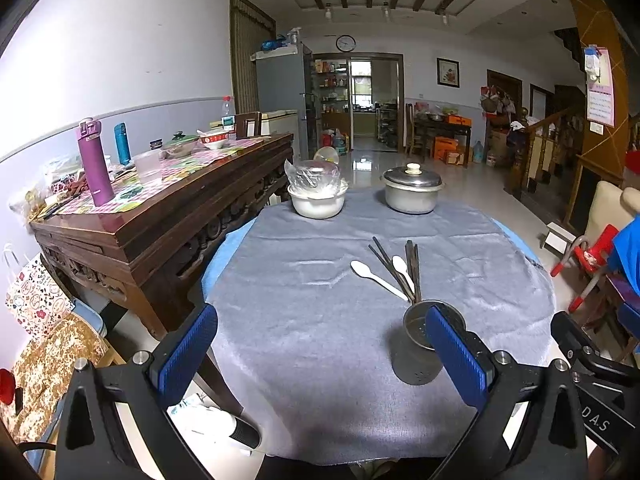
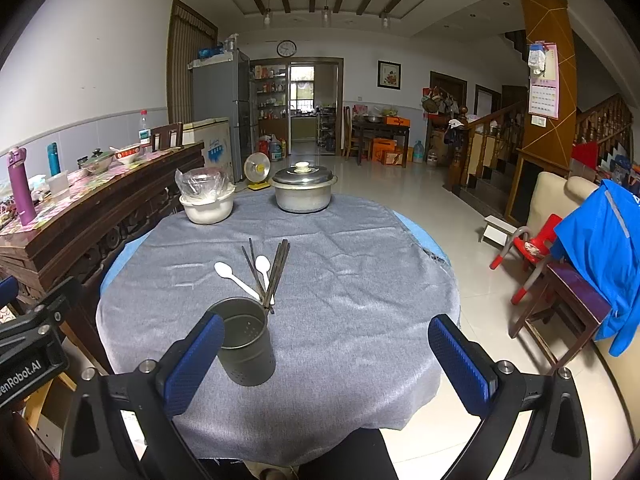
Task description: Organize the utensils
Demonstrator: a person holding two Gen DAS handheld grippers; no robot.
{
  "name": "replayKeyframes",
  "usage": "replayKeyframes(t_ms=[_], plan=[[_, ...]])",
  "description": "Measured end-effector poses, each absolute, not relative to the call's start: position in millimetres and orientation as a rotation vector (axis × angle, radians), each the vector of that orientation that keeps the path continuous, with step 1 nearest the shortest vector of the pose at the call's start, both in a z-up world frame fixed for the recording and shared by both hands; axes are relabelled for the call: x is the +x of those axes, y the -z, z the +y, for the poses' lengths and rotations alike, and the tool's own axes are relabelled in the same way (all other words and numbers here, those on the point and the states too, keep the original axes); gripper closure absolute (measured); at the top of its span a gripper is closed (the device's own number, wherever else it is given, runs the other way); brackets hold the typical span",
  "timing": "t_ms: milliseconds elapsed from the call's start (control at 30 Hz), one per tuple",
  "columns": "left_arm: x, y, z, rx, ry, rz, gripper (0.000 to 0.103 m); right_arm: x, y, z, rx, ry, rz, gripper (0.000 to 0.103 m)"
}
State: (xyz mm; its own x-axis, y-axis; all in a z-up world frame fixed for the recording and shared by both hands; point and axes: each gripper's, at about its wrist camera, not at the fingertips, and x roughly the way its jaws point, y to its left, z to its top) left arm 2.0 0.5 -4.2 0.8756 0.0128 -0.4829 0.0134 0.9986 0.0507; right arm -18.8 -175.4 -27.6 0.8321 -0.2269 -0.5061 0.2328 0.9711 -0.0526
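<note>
Right wrist view: the metal holder [image 2: 246, 344] stands lower centre, with chopsticks [image 2: 276, 272] and two white spoons [image 2: 236, 278] just above it on the grey cloth [image 2: 360, 280]. They look light, thin and slippery, best pinched mid-shaft. Both the right gripper [image 2: 326, 354] and left gripper [image 1: 320, 348] gape wide, empty. Open cloth lies right; its edge is near.

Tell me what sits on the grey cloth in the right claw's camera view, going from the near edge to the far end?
Dark perforated metal cup → a mixed bunch of dark chopsticks and two white plastic spoons, lying flat → at the far edge, white bowl with a plastic bag and lidded metal pot, side by side.
</note>
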Motion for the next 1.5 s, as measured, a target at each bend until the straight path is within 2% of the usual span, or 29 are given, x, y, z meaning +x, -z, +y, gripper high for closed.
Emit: replayKeyframes(t_ms=[600,933,1133,1267,1367,1433,1500], plan=[[1.0,9.0,-1.3,0.024,0.012,0.489,0.0,-19.1,29.8,-176.1,0.01,0.246,0.525,0.0],[26.3,5.4,4.5,0.005,-0.003,0.565,0.0,-1.5,34.1,-183.9,0.033,0.242,0.576,0.0],[86.2,1.9,24.0,-0.04,0.007,0.667,0.0,36.2,28.0,-206.1,0.061,0.196,0.589,0.0],[158.0,11.8,38.7,-0.08,0.022,0.738,0.0,102.4,32.6,-238.2,0.14,0.069,0.689,0.0],[217.5,40.7,41.7,-0.11,0.035,0.872,0.0,164.3,49.2,-260.5,0.206,-0.016,0.757,0.0],[251.6,64.0,41.7,-0.169,0.059,0.978,0.001,206.1,64.3,-268.9,0.246,-0.064,0.804,0.005],[280.2,84.7,35.5,-0.209,0.068,1.052,0.011,247.3,83.8,-275.7,0.261,-0.089,0.86,0.019]])
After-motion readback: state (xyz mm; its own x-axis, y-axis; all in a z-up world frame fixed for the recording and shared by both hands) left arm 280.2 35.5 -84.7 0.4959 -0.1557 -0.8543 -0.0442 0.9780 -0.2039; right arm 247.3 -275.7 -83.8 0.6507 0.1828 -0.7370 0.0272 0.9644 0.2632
